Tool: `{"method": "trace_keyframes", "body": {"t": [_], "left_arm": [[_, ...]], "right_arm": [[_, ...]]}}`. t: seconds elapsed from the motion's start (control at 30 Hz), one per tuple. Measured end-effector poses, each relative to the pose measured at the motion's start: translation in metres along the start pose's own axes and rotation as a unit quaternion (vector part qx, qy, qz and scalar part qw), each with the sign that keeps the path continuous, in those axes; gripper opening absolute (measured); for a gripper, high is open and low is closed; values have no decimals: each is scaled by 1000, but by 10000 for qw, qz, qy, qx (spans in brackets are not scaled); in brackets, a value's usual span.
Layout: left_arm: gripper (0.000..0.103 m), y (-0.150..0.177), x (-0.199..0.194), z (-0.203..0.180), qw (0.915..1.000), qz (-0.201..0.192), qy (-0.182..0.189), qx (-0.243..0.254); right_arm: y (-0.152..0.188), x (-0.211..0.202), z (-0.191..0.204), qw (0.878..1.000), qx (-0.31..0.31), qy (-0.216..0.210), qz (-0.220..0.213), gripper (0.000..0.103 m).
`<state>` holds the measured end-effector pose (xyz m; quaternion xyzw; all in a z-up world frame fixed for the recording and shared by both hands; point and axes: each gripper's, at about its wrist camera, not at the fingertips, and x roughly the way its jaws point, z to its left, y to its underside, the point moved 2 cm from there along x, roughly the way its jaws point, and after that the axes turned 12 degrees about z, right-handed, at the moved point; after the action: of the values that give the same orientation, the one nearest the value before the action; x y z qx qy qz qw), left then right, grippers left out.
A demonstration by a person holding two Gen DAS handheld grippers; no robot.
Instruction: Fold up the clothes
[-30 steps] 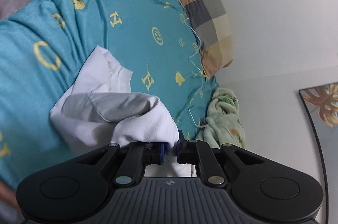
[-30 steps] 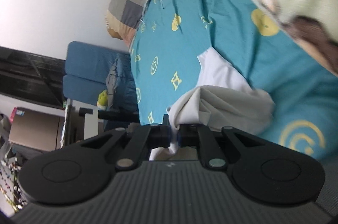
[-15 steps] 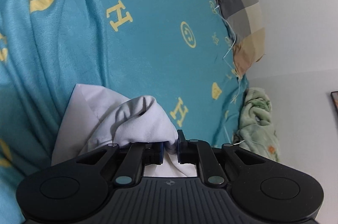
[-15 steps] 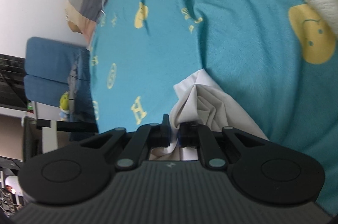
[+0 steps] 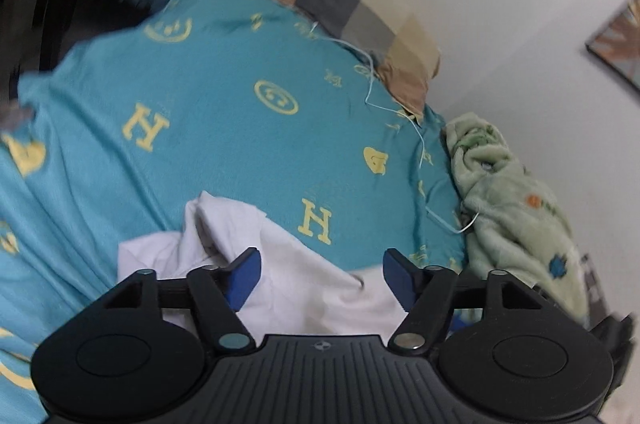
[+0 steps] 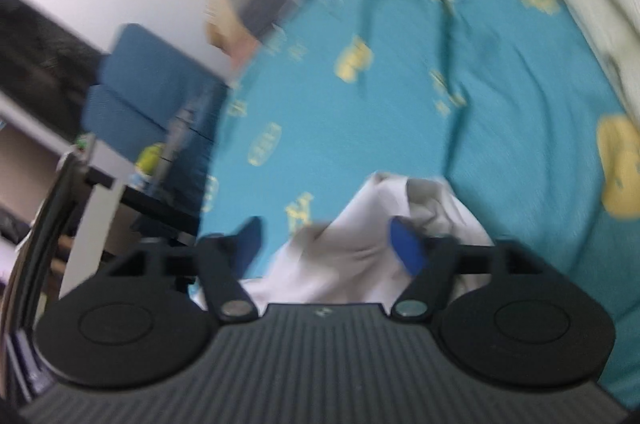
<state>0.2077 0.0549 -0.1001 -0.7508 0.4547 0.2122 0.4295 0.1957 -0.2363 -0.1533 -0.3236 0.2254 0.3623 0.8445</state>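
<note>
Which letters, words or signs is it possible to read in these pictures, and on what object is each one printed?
"H": yellow, printed twice on the teal bedsheet, at and.
Smiley faces, signs without letters, on the same sheet.
Small yellow marks near the checked pillow: too small to read.
Right wrist view: prints blurred, unreadable.

The white garment (image 5: 304, 276) lies bunched up and wrinkly on the blue bedsheet (image 5: 224, 144) with yellow letters and smiley faces, one corner sticking up, nothing holding it.
</note>
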Motion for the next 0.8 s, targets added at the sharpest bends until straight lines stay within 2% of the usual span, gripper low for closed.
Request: {"method": "trace_keyframes", "body": {"t": [0.13, 0.23, 0.33, 0.43, 0.73, 0.8], "left_arm": [[73, 10, -2, -12, 9966, -62, -537, 626], [73, 16, 6, -10, 9932, 34, -865, 777], [73, 20, 13, -7, 9905, 120, -1058, 876], [73, 21, 16, -8, 9881, 139, -1151, 1006], [73, 37, -10, -24, 9879, 74, -1087, 1106], [73, 42, -13, -27, 9869, 67, -1113, 1168]], "right_arm": [[1, 2, 19, 9941, -998, 372, -228, 77], [0, 15, 23, 9842, -1588, 759, -171, 77], [3, 34, 15, 9814, -1675, 920, 173, 77], [10, 26, 21, 9801, -1736, 954, 136, 77], [32, -2, 38, 9762, -1948, 956, 19, 75], [34, 1, 37, 9761, -1936, 988, 102, 75]]}}
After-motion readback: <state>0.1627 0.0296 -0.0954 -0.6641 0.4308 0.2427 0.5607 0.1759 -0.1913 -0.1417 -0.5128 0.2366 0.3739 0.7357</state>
